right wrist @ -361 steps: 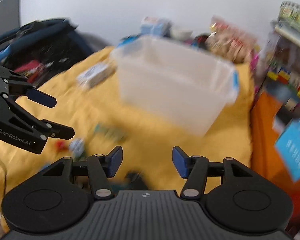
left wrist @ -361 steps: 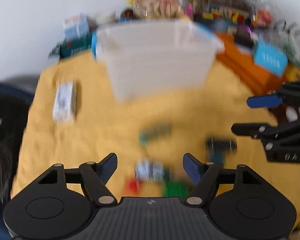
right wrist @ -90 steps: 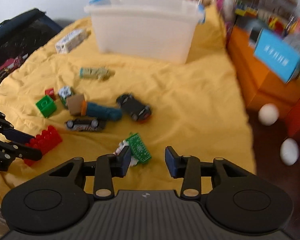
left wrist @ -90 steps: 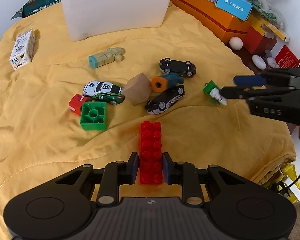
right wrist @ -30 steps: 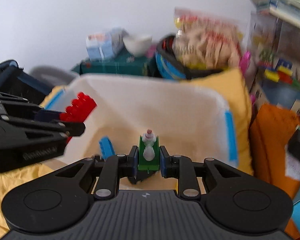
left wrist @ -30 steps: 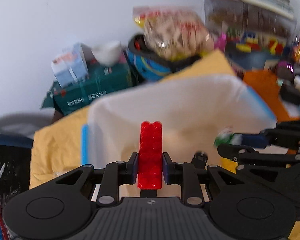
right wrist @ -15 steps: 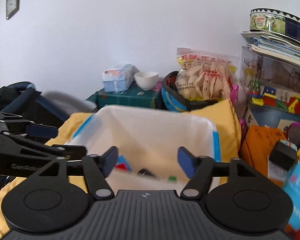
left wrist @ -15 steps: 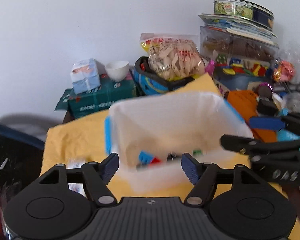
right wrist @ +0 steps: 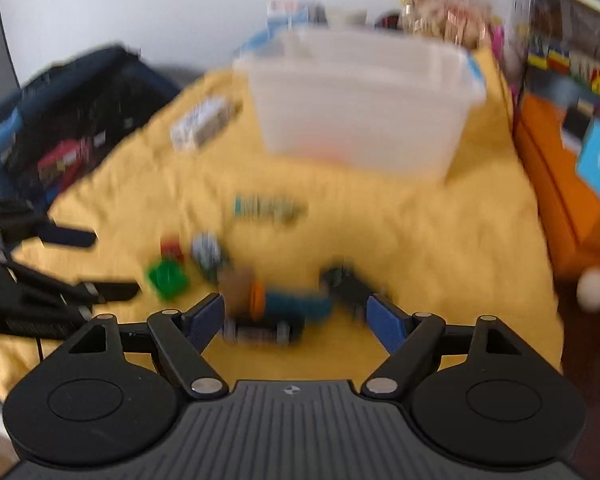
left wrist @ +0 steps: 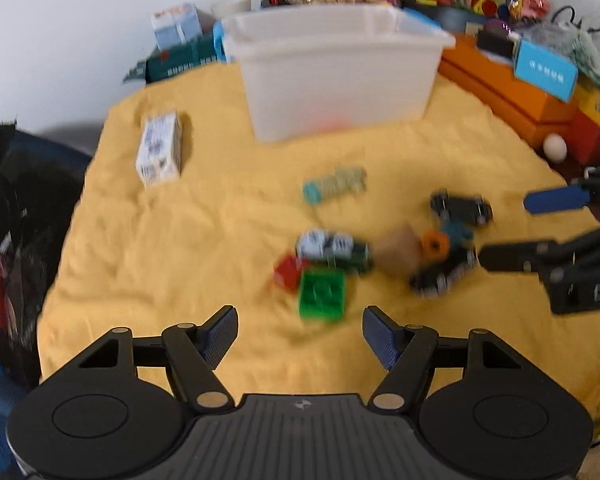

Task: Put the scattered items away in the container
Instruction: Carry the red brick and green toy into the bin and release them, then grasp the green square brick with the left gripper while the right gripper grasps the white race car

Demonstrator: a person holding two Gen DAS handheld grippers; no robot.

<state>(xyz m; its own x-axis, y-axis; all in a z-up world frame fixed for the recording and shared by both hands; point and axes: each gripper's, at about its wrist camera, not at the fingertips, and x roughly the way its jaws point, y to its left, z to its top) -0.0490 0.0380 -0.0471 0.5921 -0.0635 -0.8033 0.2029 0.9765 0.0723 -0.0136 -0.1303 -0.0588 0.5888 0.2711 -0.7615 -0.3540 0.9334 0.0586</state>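
Green brick [left wrist: 322, 294]: on the yellow cloth [left wrist: 220, 220], just ahead of the left gripper [left wrist: 296, 334]; light, rigid, take it across flat sides.
Toy cars [right wrist: 260, 330]: probably slick and rolling, though blurred; grip the body.
Right gripper [right wrist: 294, 318]: jaws apart, empty.
Left gripper: jaws apart, empty.
Container [left wrist: 332, 68]: beyond the toys, well apart.

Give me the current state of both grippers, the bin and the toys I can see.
left gripper: open, empty.
right gripper: open, empty.
white bin: upright, lidless.
green block: loose on yellow cloth.
white toy car: on the cloth.
teal figure: lying flat.
small carton: lying flat.
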